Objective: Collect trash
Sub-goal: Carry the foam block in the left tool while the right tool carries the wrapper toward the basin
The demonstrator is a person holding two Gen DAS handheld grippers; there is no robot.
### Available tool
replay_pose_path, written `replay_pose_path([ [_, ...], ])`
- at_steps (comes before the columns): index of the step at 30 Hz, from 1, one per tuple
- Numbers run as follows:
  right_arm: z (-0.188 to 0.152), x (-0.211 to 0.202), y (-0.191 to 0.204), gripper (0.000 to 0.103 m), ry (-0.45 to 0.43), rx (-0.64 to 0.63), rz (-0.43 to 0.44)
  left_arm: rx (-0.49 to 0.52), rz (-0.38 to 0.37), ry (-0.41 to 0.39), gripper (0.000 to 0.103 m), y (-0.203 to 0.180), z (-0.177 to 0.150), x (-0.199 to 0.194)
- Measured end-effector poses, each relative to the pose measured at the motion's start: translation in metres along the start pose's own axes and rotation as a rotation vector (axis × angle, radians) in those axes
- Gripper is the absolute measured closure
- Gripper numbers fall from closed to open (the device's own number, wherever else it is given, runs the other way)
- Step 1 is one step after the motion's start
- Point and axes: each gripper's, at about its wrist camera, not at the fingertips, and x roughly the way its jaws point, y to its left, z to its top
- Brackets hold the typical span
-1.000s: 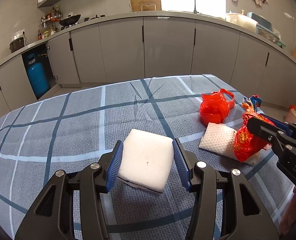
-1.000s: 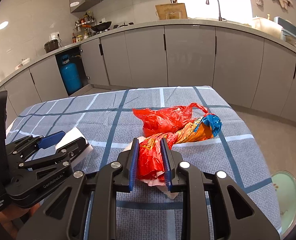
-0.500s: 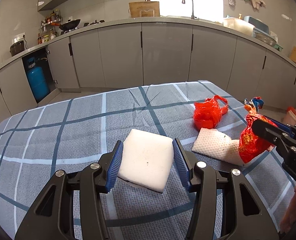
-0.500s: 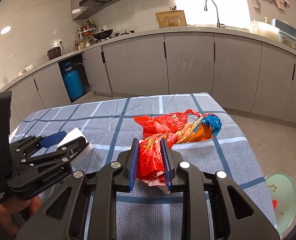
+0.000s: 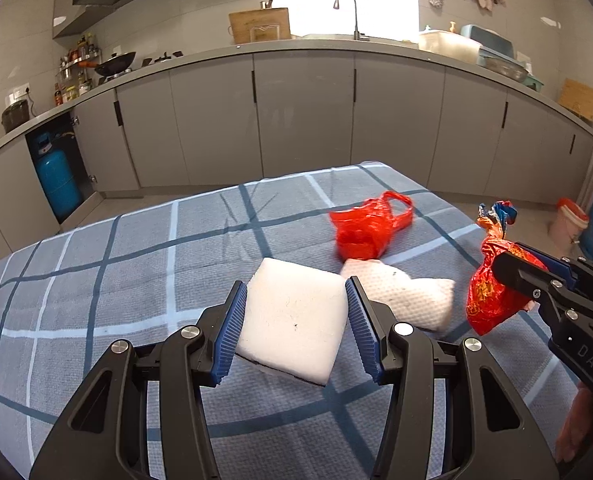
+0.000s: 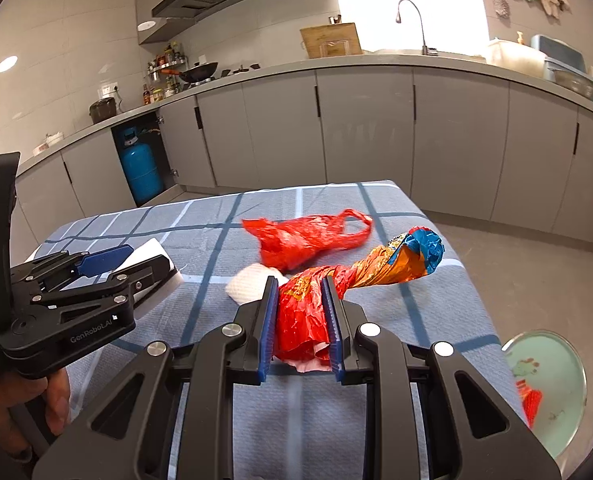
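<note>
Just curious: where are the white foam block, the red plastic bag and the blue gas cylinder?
white foam block [image 5: 292,322], left wrist view, top face.
red plastic bag [image 6: 296,240], right wrist view, crumpled body.
blue gas cylinder [image 6: 140,172], right wrist view, side.

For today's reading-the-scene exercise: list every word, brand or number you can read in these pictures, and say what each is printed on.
"GenRoboLAI", roughly: left gripper body, right wrist view.
"DAS", cut off: right gripper body, left wrist view.
Small white text at the left gripper's base: partly cut off, too small.
Wrapper print: too crumpled to read.
</note>
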Motion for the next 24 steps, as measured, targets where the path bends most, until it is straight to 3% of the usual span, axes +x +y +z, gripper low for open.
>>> replay_pose_path([
  [24,-0.022,-0.052,-0.086,0.079,-0.063,0.135,-0.102,0.185,-0.139,-0.015,0.052,-0.116,0.015,-0.007],
])
